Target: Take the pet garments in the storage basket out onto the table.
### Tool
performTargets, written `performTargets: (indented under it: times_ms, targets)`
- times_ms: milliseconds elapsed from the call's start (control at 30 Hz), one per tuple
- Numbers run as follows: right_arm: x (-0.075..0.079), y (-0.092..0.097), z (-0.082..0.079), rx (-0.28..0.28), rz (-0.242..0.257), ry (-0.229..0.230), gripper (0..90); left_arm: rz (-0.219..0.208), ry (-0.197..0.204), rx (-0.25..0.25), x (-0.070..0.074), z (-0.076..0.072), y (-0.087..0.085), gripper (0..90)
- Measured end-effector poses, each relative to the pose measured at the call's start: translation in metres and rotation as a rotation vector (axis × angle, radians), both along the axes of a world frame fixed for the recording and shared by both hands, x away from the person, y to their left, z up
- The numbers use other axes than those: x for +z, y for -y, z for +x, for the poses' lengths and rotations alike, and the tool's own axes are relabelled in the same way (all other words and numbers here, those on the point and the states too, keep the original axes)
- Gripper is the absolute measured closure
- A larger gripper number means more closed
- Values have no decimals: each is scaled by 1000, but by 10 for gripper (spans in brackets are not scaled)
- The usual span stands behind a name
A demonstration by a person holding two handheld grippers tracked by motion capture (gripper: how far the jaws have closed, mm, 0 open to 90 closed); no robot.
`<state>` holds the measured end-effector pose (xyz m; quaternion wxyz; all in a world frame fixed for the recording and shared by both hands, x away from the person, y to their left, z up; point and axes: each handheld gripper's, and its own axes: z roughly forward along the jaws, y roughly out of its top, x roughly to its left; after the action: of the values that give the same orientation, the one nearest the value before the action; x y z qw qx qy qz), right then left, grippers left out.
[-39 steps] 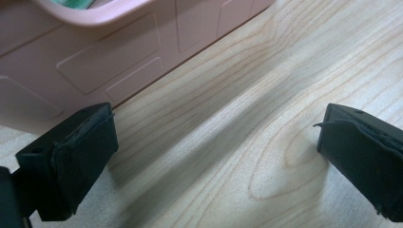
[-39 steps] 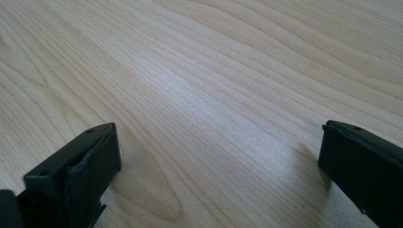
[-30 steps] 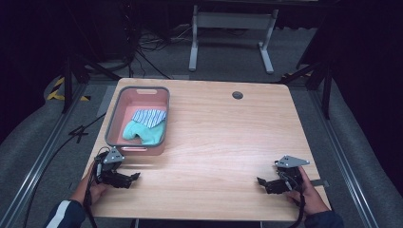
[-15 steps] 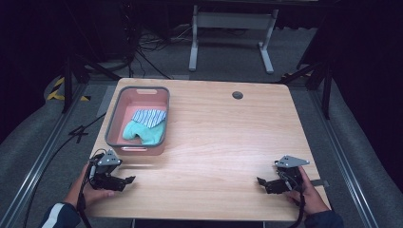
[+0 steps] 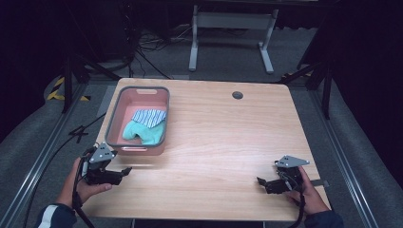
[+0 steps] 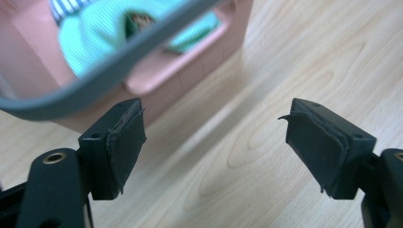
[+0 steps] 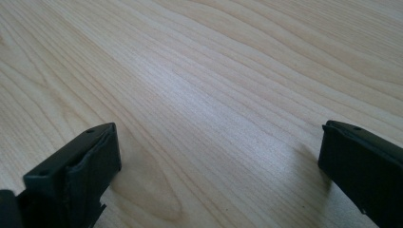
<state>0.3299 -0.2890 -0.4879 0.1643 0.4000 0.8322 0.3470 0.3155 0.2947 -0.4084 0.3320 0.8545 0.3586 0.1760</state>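
Left gripper view: pink plastic bin cut off at the top and left edges, its grey rounded rim out of focus; inside it the teal ribbed sock is partly hidden by the rim, and a small dark patch on it cannot be made out. In the high view the striped blue-white sock overlaps the teal one in the bin's near half. Left gripper sits just in front of the bin's near wall, jaws spread with nothing between them, having just been closing. Right gripper is well apart near the right edge, jaws spread over bare light wood-grain table. Black pads look frayed.
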Motion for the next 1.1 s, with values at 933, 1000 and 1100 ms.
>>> performTargets:
  times_ms: [933,1000,1100]
  targets:
    - [0,0,0,0,0,-1,5,33,64,30,56,46,23,206]
    - [0,0,0,0,0,1,5,42,53,28,57,50,25,206]
    - [0,0,0,0,0,-1,5,71,36,27,57,61,30,205]
